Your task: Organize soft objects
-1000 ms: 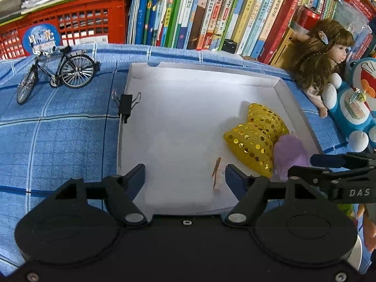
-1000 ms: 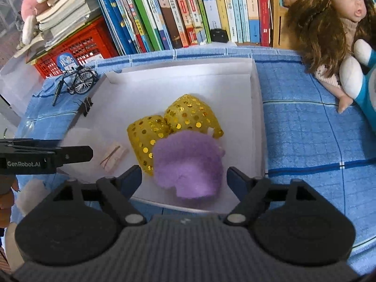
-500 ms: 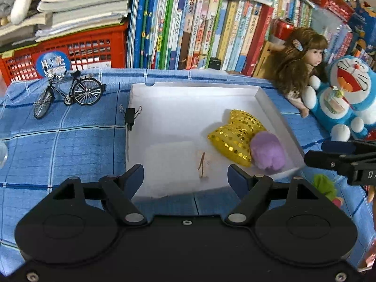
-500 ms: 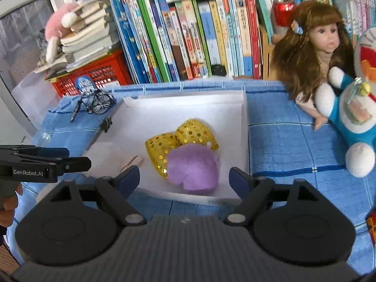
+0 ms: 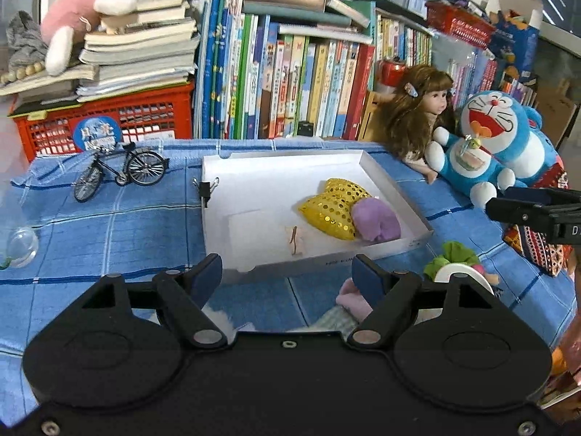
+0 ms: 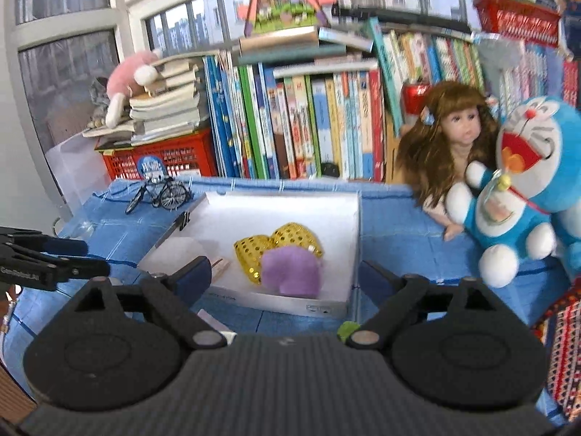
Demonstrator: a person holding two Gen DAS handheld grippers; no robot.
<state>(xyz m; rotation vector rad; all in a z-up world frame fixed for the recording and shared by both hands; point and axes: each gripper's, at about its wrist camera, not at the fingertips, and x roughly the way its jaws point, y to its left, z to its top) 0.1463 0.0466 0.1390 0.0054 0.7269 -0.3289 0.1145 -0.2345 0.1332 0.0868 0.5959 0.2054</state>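
Observation:
A white shallow box (image 5: 390, 176) (image 6: 354, 232) lies on the blue checked cloth. In it lie a gold sequined soft piece (image 5: 334, 203) (image 6: 276, 243), a purple fuzzy piece (image 5: 376, 219) (image 6: 290, 272) and a small tan item (image 5: 295, 240). My left gripper (image 5: 288, 278) is open and empty, held back in front of the box's near edge. My right gripper (image 6: 283, 278) is open and empty, also back from the box. A green-and-white soft toy (image 5: 454, 263) and a pink-and-grey soft piece (image 5: 348, 305) lie on the cloth near the left gripper.
A model bicycle (image 5: 120, 172) stands left of the box. A binder clip (image 5: 206, 189) grips the box's left wall. A doll (image 5: 417, 109) and a blue cat plush (image 5: 497, 141) sit at the right. Books and a red basket (image 5: 109, 123) line the back.
Both grippers have pulled back and up from the box, so more of the table shows. The soft pieces in the box have not moved.

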